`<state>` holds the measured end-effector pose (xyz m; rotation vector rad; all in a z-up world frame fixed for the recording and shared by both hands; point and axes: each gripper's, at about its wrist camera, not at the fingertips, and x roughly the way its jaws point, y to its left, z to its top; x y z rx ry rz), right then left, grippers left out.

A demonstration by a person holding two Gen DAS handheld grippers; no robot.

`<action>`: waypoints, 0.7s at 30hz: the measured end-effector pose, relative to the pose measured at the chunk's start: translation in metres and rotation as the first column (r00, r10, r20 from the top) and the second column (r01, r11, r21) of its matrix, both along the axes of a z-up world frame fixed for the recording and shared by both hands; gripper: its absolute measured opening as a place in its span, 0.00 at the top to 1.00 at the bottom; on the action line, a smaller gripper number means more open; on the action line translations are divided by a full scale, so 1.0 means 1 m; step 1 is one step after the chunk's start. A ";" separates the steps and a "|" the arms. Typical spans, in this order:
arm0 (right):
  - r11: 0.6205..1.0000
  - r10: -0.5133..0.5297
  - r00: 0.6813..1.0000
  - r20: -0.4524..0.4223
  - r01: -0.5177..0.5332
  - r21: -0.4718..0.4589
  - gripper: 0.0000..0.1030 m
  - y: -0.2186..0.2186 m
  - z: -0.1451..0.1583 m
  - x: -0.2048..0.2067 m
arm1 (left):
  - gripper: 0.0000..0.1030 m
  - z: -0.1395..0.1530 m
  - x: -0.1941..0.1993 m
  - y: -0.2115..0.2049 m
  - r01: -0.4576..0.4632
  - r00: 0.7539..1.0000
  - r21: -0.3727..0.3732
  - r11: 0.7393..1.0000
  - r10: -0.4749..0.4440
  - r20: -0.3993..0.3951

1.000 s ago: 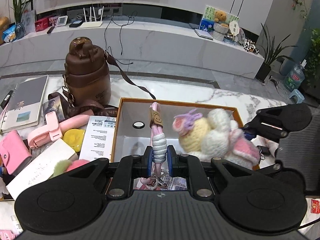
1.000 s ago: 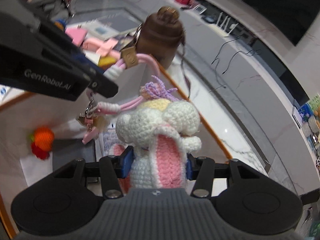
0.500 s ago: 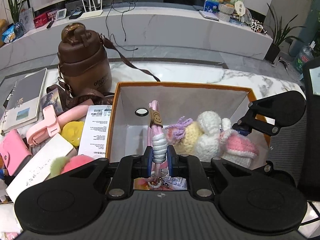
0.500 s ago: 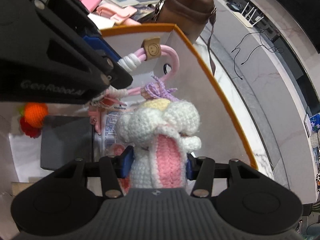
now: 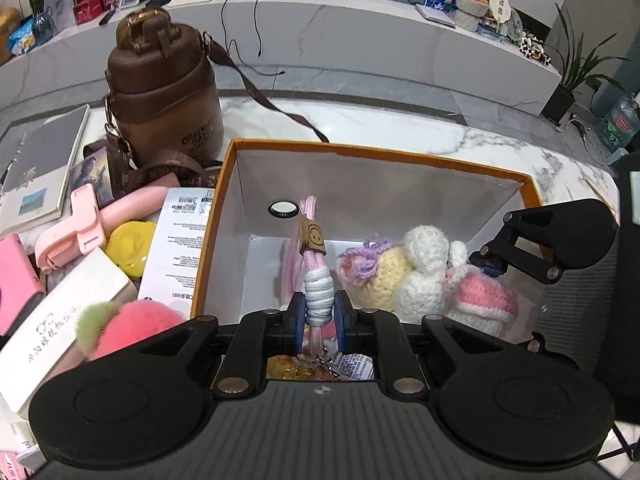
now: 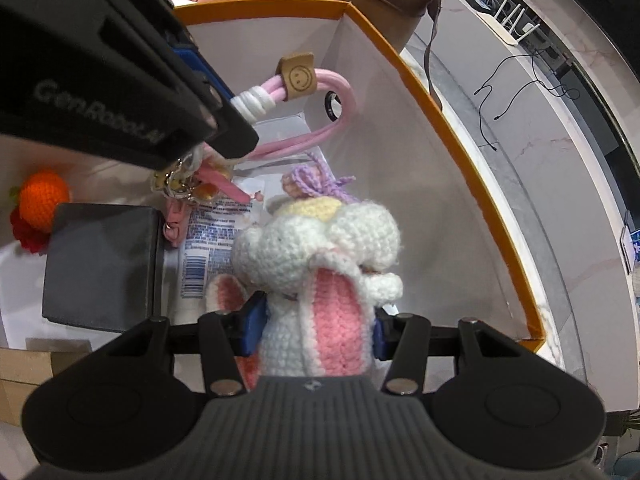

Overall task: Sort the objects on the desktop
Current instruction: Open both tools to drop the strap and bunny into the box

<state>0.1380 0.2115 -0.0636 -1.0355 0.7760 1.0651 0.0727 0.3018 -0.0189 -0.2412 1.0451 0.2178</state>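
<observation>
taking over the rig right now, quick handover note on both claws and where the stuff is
Left claw: shut on the pink lanyard, held inside the orange box.
Right claw: shut on the crochet bunny, also down in the box.
Already in the box: black case, orange crochet toy, printed packet.
Left: release both, then sort the bottle, pink fan and notebook still on the table.
</observation>
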 end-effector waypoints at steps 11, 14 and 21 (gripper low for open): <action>0.996 0.063 0.996 0.067 -0.058 -0.067 0.47 0.003 -0.012 -0.002 | 0.82 -0.018 0.014 -0.004 -0.012 0.998 0.021 1.000 0.014 -0.062; 0.992 0.089 0.993 0.081 -0.081 -0.094 0.45 0.005 -0.014 -0.004 | 0.81 -0.024 0.019 -0.007 -0.011 0.996 0.036 0.999 0.014 -0.087; 0.973 0.178 0.972 0.156 -0.150 -0.174 0.29 0.008 -0.017 -0.019 | 0.64 -0.028 0.023 -0.005 -0.022 0.994 0.007 1.000 0.022 -0.107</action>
